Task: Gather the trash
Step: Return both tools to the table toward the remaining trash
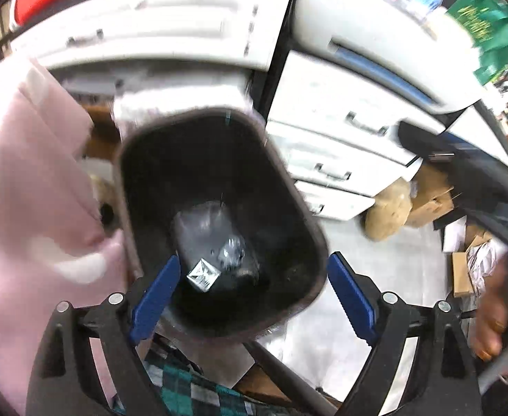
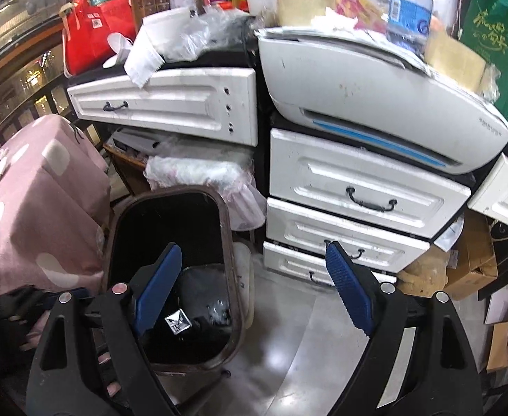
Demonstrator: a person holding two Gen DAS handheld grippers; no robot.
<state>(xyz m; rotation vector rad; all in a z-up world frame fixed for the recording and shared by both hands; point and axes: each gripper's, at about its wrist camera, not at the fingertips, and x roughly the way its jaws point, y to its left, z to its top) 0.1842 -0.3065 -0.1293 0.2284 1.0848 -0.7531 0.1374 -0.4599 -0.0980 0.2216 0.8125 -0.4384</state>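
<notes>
The trash bin (image 1: 219, 222) stands upright on the floor, mouth up, long axis running toward the white drawers (image 2: 358, 187); a clear wrapper (image 1: 215, 253) lies at its bottom; left gripper (image 1: 254, 294) hangs over the bin spread wide, empty; right gripper (image 2: 254, 287) beside the bin, also released; only the right view shows the water bottle (image 2: 410, 7) above the bin.

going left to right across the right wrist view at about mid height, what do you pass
pink spotted cloth → dark trash bin → white drawer stack → cardboard boxes
</notes>
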